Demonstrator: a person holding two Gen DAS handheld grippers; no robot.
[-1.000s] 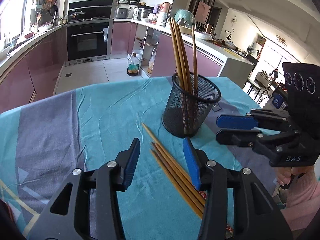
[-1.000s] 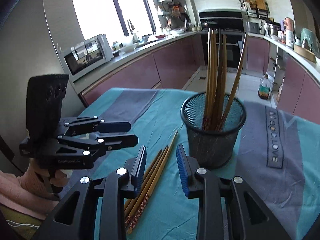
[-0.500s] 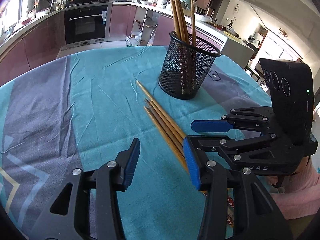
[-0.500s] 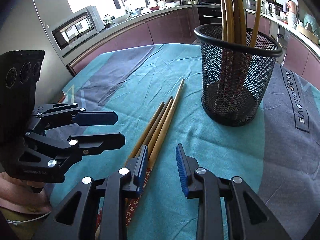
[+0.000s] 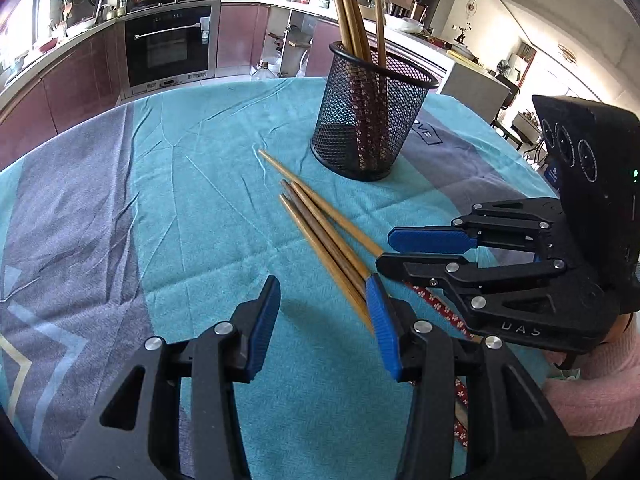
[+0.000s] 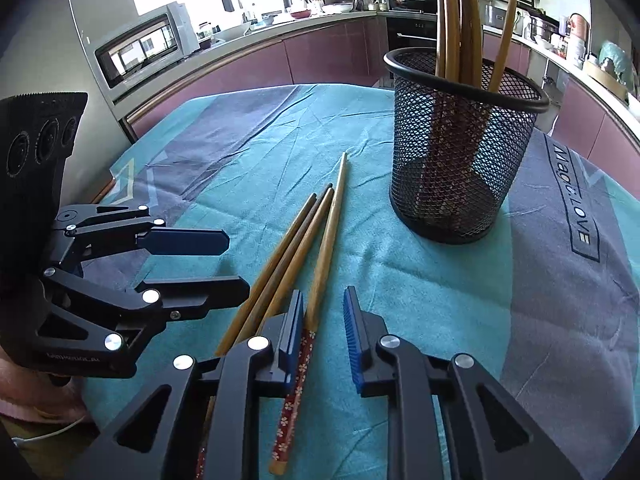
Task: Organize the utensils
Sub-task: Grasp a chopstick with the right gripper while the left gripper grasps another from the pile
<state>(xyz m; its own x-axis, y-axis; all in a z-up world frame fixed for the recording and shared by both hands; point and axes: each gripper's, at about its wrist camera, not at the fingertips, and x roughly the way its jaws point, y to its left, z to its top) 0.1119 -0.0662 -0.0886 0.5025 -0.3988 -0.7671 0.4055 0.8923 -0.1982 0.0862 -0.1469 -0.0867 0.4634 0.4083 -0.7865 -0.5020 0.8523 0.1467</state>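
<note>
Four loose chopsticks (image 6: 316,240) are laid side by side on the teal and grey cloth (image 6: 440,300) that covers the desk, with their plain tips directed toward the black mesh holder (image 6: 460,152). The holder is stood upright on the cloth, just beyond those tips and apart from them, and several further chopsticks (image 6: 456,20) are held upright inside it.

The right tongs (image 6: 322,320) are lowered over the patterned handle ends of the loose group. The longest chopstick is seen between the two blue pads, against the left pad; a gap remains to the right pad, so no pinch is made. The jaws have just been closing.

The left tongs (image 5: 322,312) are held spread beside the group, nothing lying between the pads; the right pad (image 5: 382,320) is seen directly next to the outermost chopstick (image 5: 324,252). Whether it is touched cannot be told.
</note>
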